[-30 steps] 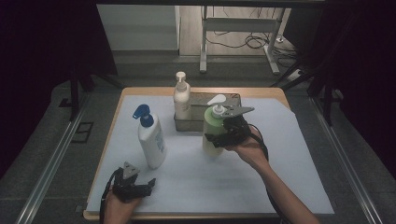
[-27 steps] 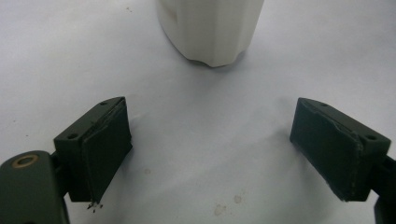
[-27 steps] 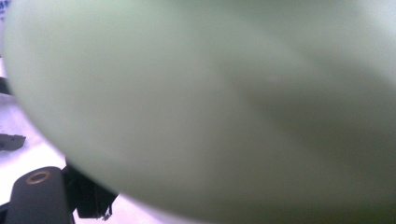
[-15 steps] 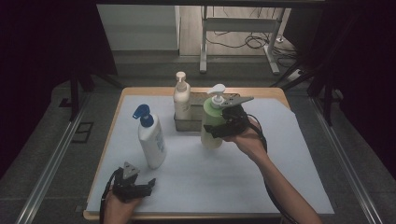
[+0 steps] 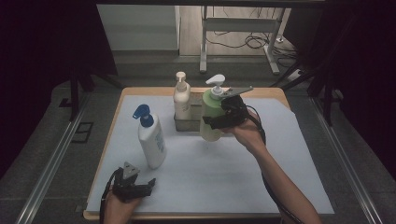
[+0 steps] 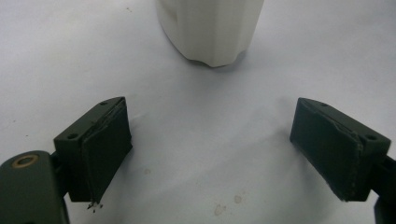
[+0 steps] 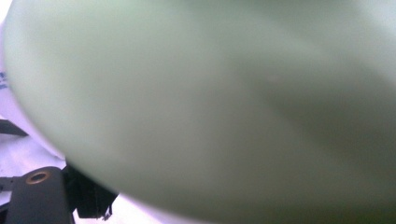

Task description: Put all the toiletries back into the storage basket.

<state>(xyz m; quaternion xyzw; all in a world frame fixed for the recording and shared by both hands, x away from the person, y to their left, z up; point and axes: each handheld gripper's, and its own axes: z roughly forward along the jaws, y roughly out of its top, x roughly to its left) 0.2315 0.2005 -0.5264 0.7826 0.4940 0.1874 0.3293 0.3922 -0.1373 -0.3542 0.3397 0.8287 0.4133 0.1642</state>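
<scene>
at the left, your left gripper [image 5: 135, 186] rests near the front edge of the table [image 5: 299, 154], jaws spread wide with nothing between them; in the left gripper view the base of the white bottle with the blue pump [image 5: 150, 140] stands just ahead of it, untouched and upright on the paper. further in, the cream bottle [image 5: 181, 99] stands upright in the left half of the grey tray [image 5: 187, 125], so that part looks done. to the right, your right gripper [image 5: 223, 117] is clamped across the body of the green bottle [image 5: 211, 116], jaws set wide around it. you're holding it off the paper, just in front of the tray's right half. its long axis runs near vertical, pump head up, spout pointing left, tipped slightly. as i judge it, you're midway: the green bottle needs setting into the tray beside the cream one, and the blue-pump bottle remains.
</scene>
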